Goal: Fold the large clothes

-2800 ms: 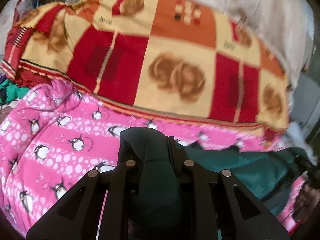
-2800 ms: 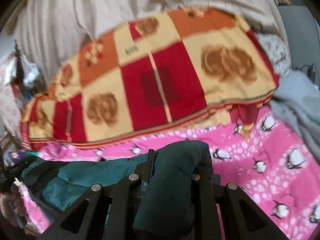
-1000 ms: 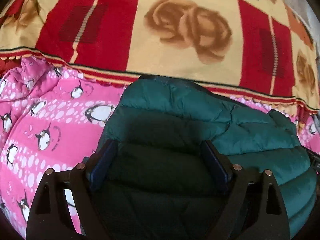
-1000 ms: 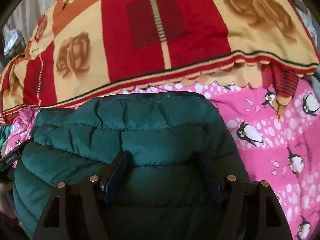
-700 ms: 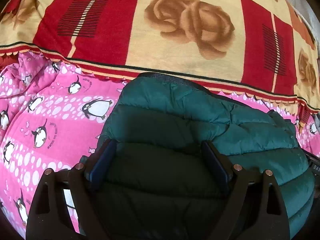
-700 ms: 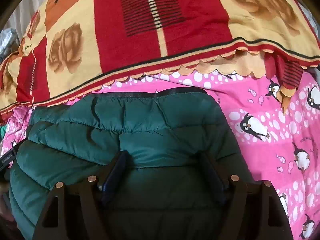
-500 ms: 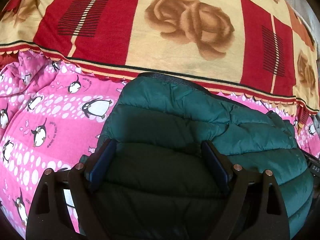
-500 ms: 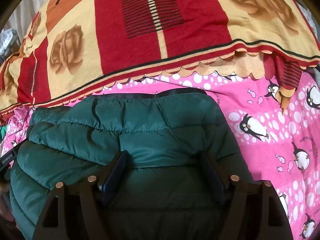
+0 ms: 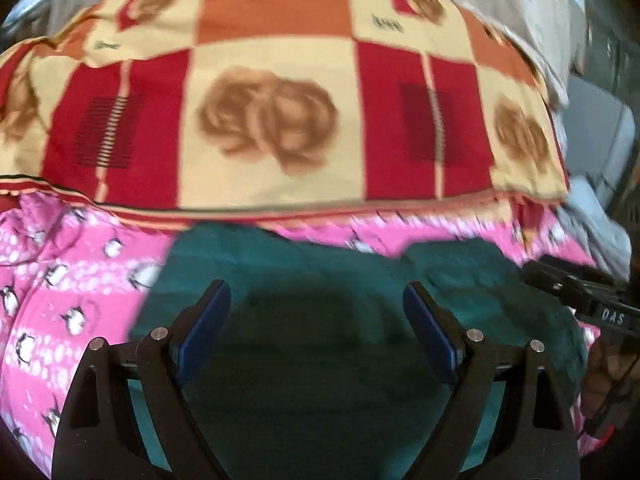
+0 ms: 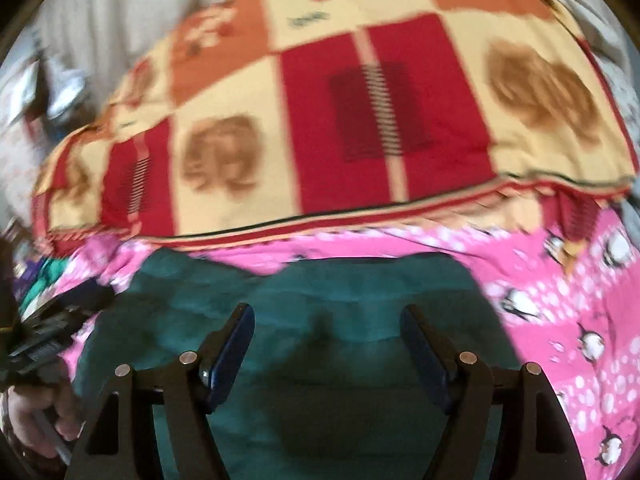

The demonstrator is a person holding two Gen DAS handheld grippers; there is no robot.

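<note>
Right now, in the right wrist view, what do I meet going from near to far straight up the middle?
Right claw → green puffer jacket → pink penguin sheet → red and cream rose blanket → pale bedding.

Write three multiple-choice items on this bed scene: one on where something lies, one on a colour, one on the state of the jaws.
1. The dark green quilted jacket lies
A. on the pink penguin-print sheet
B. on top of the red-and-cream rose-patterned blanket
C. on the floor

2. The pads on the left gripper are
A. yellow
B. blue
C. white

3. The right gripper has its jaws
A. clamped on the blanket
B. shut on nothing
C. spread wide, above the jacket

Answers: 1 A, pink sheet shows on both sides of the jacket; 2 B, blue strips line both fingers; 3 C, jacket fabric shows between the parted fingers.
</note>
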